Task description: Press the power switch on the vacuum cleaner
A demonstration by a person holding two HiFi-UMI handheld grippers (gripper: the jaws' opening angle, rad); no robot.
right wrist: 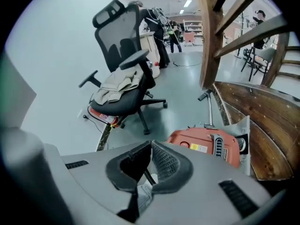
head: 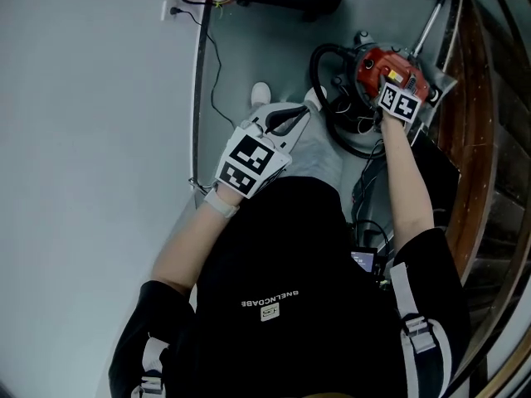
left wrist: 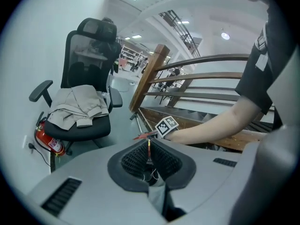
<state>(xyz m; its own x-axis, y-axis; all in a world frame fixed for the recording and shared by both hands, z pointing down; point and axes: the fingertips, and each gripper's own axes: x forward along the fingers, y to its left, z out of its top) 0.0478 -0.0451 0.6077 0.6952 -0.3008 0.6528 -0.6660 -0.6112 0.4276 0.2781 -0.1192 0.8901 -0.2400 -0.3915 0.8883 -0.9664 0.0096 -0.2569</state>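
Near one red vacuum cleaner (right wrist: pixel 201 146), the left gripper (left wrist: pixel 148 145) and right gripper (right wrist: pixel 151 145) have jaws closed, empty.

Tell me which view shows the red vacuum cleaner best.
The right gripper view: the vacuum cleaner looms large. Head view shows it small, partly under the right gripper. Left gripper view shows at most a red sliver.

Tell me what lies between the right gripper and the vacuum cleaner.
Nothing. In the right gripper view, the right gripper, jaws together, sits just short of the red vacuum cleaner; only bare grey floor shows between them.
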